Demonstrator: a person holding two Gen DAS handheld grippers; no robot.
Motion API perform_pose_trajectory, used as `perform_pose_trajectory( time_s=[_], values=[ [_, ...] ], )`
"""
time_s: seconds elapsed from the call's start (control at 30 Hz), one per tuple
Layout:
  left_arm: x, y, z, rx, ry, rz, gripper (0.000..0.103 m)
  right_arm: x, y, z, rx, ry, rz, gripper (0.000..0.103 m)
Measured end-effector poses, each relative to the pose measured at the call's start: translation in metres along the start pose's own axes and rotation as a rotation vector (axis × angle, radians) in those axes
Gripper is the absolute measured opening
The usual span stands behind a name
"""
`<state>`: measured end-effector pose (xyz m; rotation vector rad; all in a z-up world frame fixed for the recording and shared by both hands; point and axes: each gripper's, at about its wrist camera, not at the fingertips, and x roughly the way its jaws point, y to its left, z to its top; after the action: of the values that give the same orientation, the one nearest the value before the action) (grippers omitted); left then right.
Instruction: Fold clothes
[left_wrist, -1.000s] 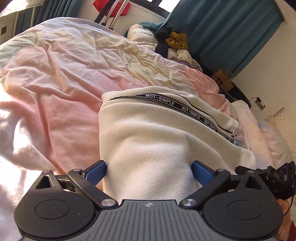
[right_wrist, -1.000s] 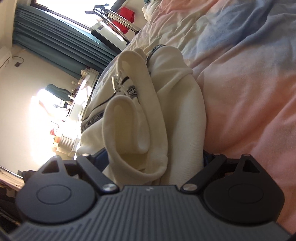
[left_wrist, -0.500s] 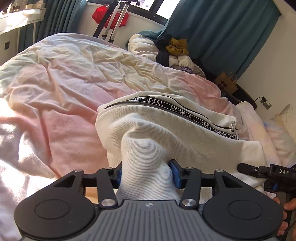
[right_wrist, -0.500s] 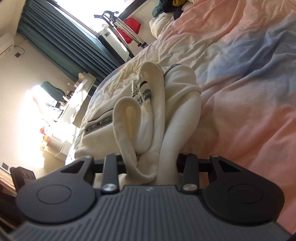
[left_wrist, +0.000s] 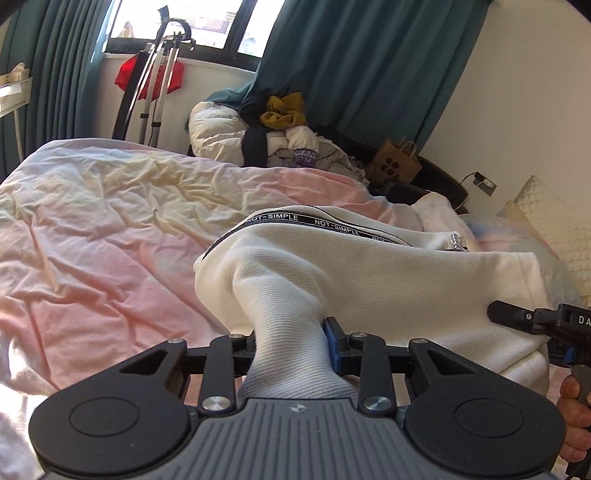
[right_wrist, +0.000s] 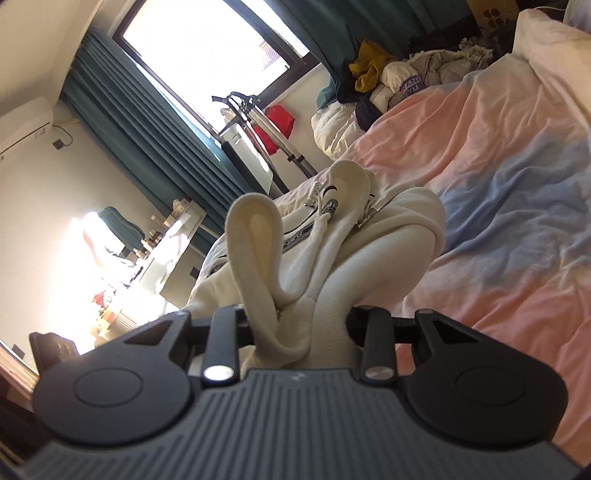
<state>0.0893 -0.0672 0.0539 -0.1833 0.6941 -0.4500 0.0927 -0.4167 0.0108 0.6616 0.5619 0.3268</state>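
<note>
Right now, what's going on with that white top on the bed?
A person is folding clothes with hand-held tongs, one pair in each hand. The left tongs and the right tongs have both just closed on bunched parts of a white zip-up sweatshirt with "NOT-SIMPLE" tape along its zipper. The pinched fabric is pulled up off the pink and blue bedsheet while the rest of the garment still lies on it. A heap of other clothes waits beyond the bed.

Black hand-held gripper (left_wrist: 291, 341), blue pads, silver screws.

A lived-in bedroom: a rumpled bed (left_wrist: 110, 236) near us, teal curtains (left_wrist: 354, 74) at the far window (left_wrist: 177, 22), a heap of clothes (left_wrist: 284, 136) beyond.
</note>
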Motion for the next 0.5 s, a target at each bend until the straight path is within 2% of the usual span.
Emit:
perform_pose_trajectory(
  time_s=[0.27,0.5],
  values=[
    [0.018,-0.157,0.002,0.142,-0.017,-0.172,0.032,-0.146,-0.049,0.027,0.038,-0.197,-0.095,0.036],
    [0.062,-0.302,-0.025,0.263,0.03,-0.341,0.033,-0.262,-0.118,0.023,0.1,-0.371,-0.203,0.036]
  ],
)
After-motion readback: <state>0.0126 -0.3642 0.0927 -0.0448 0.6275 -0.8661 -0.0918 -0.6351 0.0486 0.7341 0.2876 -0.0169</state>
